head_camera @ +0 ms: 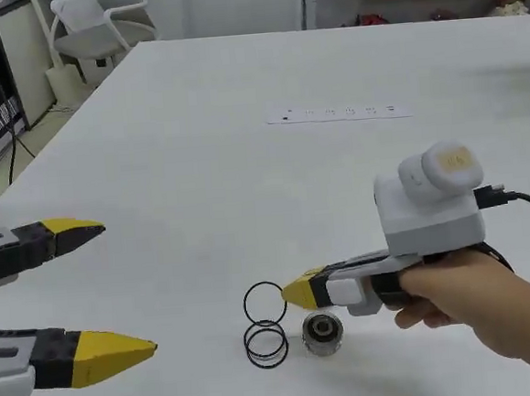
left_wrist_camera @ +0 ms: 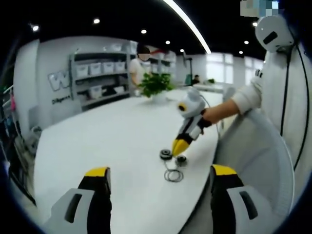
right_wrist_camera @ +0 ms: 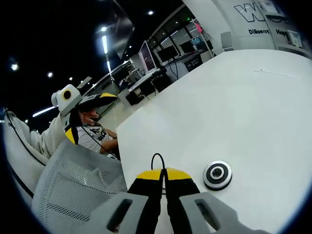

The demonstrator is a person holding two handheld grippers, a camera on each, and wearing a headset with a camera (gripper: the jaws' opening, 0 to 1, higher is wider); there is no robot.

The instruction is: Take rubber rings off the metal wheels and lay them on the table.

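1. A black rubber ring [head_camera: 263,283] lay just left of the metal wheel [head_camera: 322,331] on the white table [head_camera: 207,166], near its front edge. The ring's right side met the yellow tips of the right gripper [head_camera: 300,292].
2. In the right gripper view, that rubber ring [right_wrist_camera: 157,155] rose as a thin loop from between the gripper's closed jaws. The right gripper [right_wrist_camera: 164,171] had the ring's edge pinched.
3. 2 more rubber rings [head_camera: 248,344] lay overlapping on the table, just in front of the first ring and just left of the wheel.
4. The metal wheel [right_wrist_camera: 217,174] stood free on the table beside the right gripper's tips, apart from the jaws, with its dark hub facing up.
5. A hand [head_camera: 456,298] held the right gripper low over the table, pointing left.
6. The left gripper [head_camera: 130,289] hovered well to the left of the rings with its 2 yellow-tipped jaws spread wide and nothing between them.
7. The left gripper view showed the right gripper [left_wrist_camera: 178,145] angled down over the wheel and the rings [left_wrist_camera: 173,174].
8. Farther back on the table lay a narrow printed strip [head_camera: 339,112]. A white chair [head_camera: 95,28] stood beyond the far left corner.
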